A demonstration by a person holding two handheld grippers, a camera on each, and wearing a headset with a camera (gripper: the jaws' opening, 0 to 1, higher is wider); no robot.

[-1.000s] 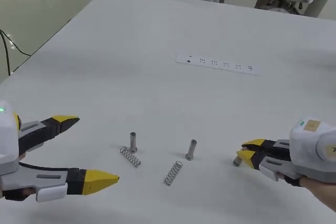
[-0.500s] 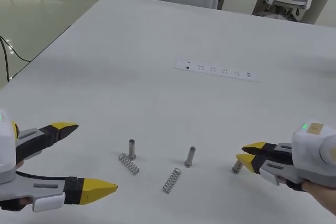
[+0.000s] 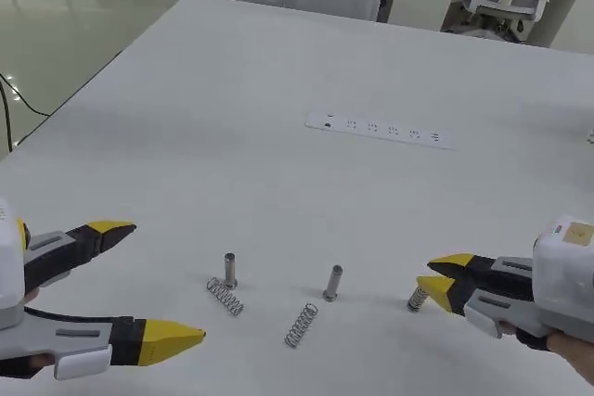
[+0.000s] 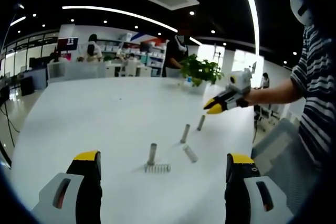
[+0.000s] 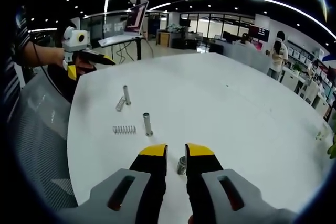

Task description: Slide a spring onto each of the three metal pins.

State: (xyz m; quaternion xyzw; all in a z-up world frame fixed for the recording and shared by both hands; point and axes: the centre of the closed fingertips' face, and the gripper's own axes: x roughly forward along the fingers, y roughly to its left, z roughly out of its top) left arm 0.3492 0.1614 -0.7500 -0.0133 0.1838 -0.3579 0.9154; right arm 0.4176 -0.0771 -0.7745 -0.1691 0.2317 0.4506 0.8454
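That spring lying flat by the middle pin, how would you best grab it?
Probably pinch the spring across its mid coils from above: it lies flat and slanted on the table, long sides bare, leaving an end free for a pin.

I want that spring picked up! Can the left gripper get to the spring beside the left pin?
Probably yes. The left gripper is open, and the spring lies on bare table just ahead, nothing between them.

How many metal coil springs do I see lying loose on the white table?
2. One small metal coil spring lies beside the left upright steel pin; the other spring lies before the middle pin. A third spring may sit at the right tool tips.
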